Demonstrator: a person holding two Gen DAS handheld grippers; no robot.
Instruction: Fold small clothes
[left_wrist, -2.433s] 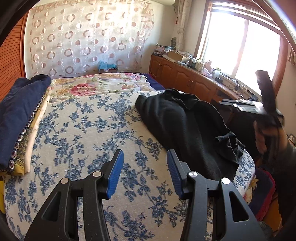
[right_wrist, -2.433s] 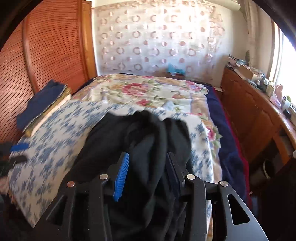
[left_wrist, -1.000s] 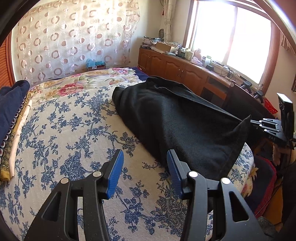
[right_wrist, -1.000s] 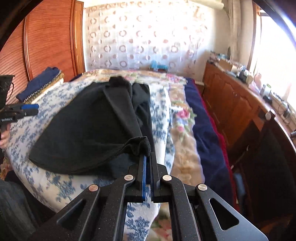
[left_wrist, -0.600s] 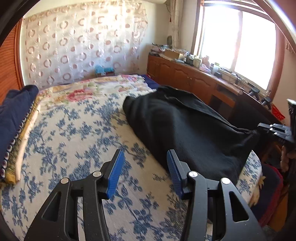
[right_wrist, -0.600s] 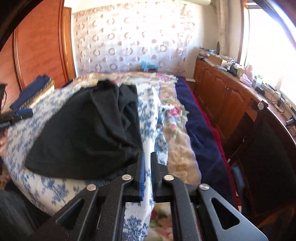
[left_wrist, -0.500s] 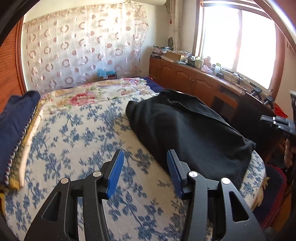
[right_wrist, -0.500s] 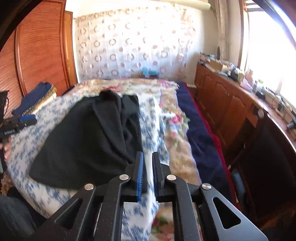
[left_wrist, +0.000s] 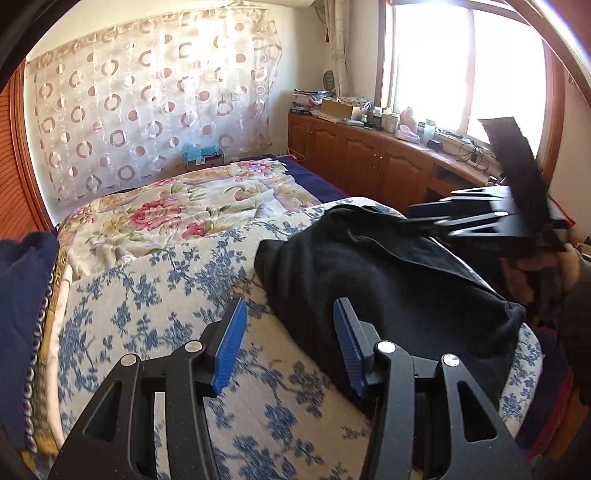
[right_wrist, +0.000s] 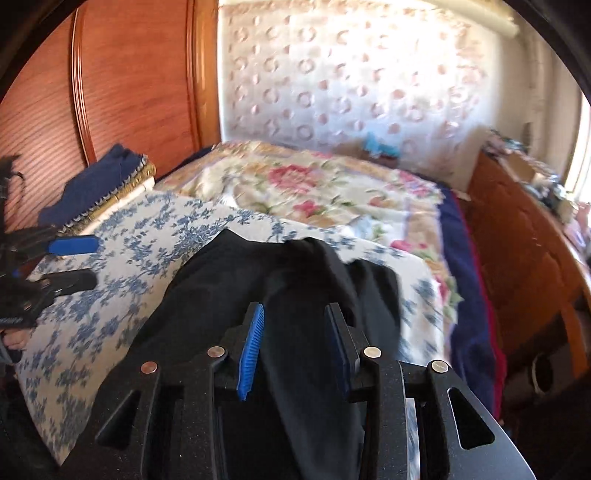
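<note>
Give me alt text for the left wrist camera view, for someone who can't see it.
The left tongs, open and empty, hover over a bed with a blue-flowered cover, beside a black garment lying at its right edge. The right tongs reach in over the garment's far end. A circle-patterned curtain and a bright window are behind.

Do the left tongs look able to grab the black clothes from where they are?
Probably yes. The left tongs are open, with the black garment lying just ahead to their right on the blue-flowered cover, nothing between.

Far curtain (right_wrist: 351, 85) and cluttered cabinet top (right_wrist: 532, 177) motion-blurred; black garment's (right_wrist: 295, 332) near end behind fingers (right_wrist: 251, 347).
</note>
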